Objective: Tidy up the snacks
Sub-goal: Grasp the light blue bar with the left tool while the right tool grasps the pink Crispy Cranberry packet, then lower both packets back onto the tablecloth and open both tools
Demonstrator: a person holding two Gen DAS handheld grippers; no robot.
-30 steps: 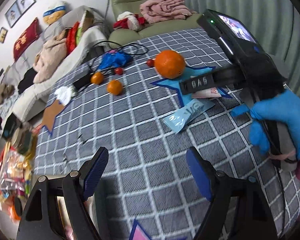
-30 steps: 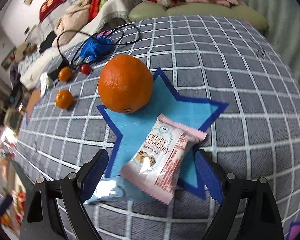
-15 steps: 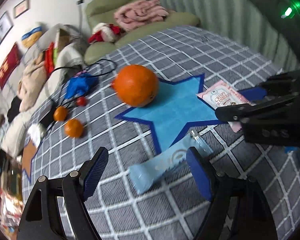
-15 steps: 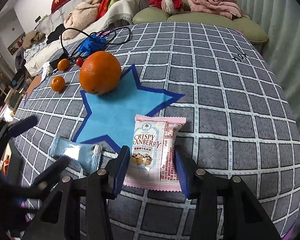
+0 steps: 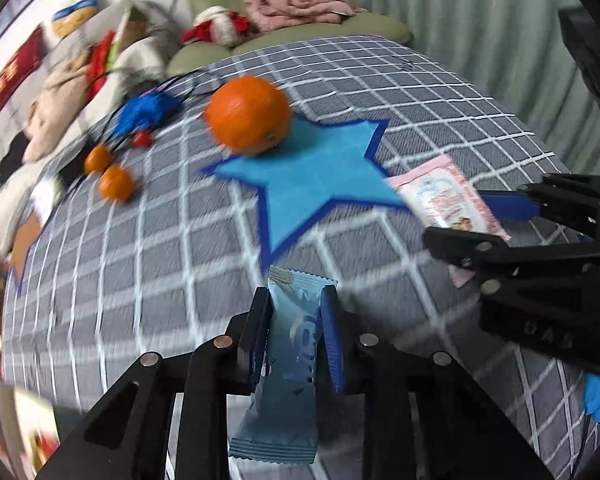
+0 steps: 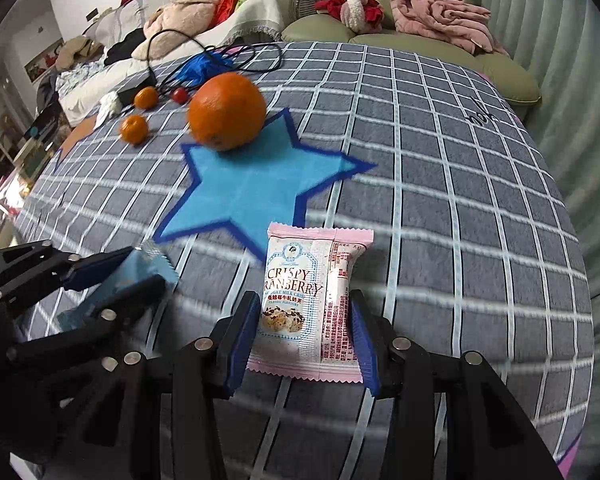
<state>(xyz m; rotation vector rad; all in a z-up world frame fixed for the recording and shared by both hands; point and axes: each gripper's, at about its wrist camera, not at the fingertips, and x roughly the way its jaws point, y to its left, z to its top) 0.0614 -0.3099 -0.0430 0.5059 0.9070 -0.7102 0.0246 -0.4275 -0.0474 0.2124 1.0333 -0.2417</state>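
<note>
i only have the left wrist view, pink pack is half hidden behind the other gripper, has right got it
Observer: Yes, the right gripper has both pads on the sides of the pink pack.
Operator: can you read the label
Observer: It says "Crispy Cranberry", facing up.
Operator: is my blue pack visible from there
Observer: Partly. The blue pack shows between the fingers of the left gripper, whose jaws are closing on it.
Operator: anything past the orange
Observer: A black cable loops behind the orange.
</note>
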